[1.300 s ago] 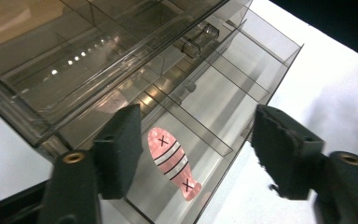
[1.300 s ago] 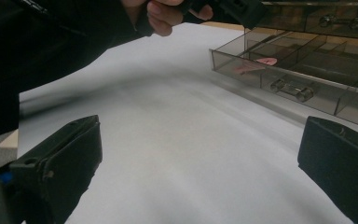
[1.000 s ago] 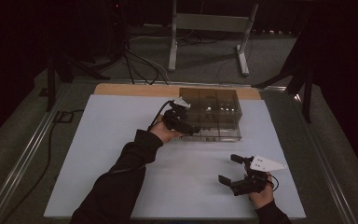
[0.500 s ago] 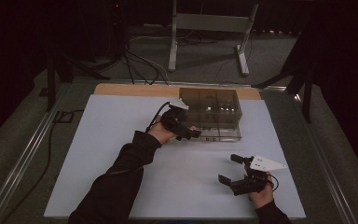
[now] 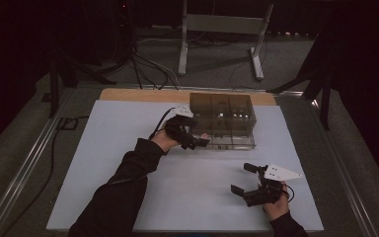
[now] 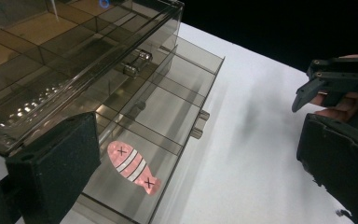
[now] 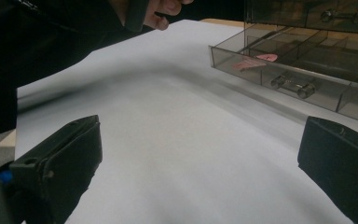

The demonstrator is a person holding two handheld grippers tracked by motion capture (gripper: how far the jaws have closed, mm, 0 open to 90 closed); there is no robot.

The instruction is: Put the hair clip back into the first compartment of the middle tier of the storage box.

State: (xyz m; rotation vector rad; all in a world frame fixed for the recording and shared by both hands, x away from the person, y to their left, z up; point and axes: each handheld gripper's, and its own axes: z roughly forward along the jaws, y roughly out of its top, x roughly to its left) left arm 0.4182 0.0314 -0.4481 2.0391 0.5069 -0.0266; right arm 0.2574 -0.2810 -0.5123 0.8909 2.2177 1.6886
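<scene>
Smoky clear plastic drawer box far on the white table, pink striped fish sticker in its pulled-out drawer, left gripper wide open above it, right gripper released, near right.

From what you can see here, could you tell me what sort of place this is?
Probably a lab or studio set up for recording: a white table in a dark room, cables on the floor, a metal stand behind, and a clear drawer box.

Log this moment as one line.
left gripper: open, over open drawer | pink fish: in drawer | right gripper: open, idle
</scene>
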